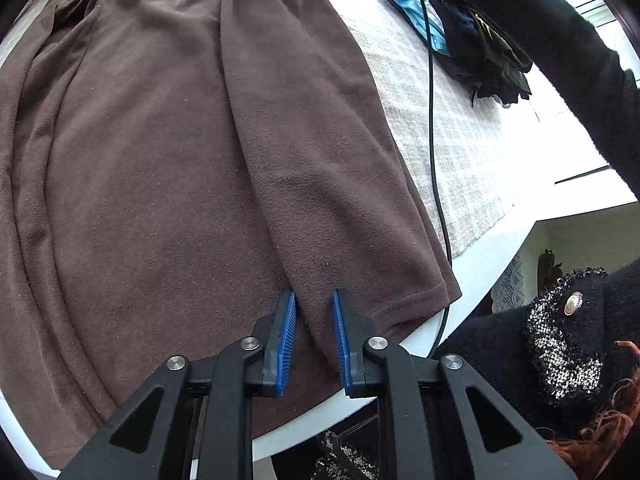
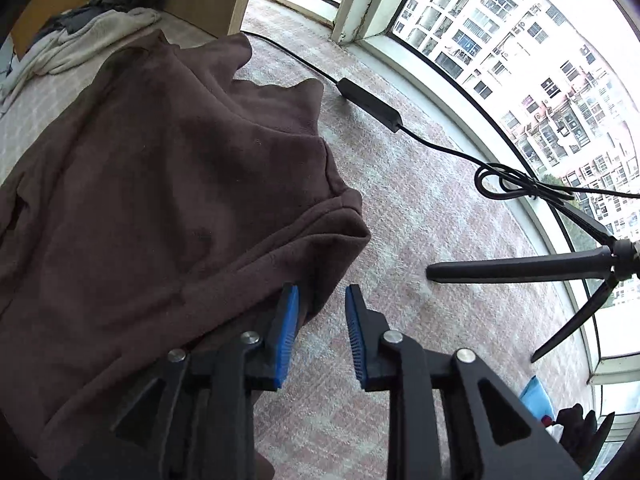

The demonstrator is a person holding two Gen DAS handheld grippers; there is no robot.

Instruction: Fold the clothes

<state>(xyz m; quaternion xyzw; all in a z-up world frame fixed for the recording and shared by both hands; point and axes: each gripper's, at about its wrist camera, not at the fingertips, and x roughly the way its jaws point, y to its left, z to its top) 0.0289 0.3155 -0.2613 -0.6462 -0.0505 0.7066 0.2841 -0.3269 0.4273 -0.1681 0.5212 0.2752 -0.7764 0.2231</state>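
A brown fleece garment (image 1: 140, 160) lies spread over the cloth-covered table, one sleeve (image 1: 320, 140) folded lengthwise on top of it. My left gripper (image 1: 314, 308) is at the sleeve's cuff end near the table's front edge, and its blue pads pinch a ridge of the brown fabric. In the right wrist view the same garment (image 2: 160, 184) is bunched at its shoulder end. My right gripper (image 2: 322, 304) stands open just beside that bunched edge. The fabric brushes its left pad, and between the pads only the tablecloth (image 2: 420, 220) shows.
A black cable (image 1: 434, 140) runs along the garment's right side, with a power adapter (image 2: 368, 104). A pile of dark clothes (image 1: 480, 48) and a teal piece (image 1: 416, 12) lie at the back. A tripod leg (image 2: 520, 270) stands right; a beige garment (image 2: 80, 44) lies far left.
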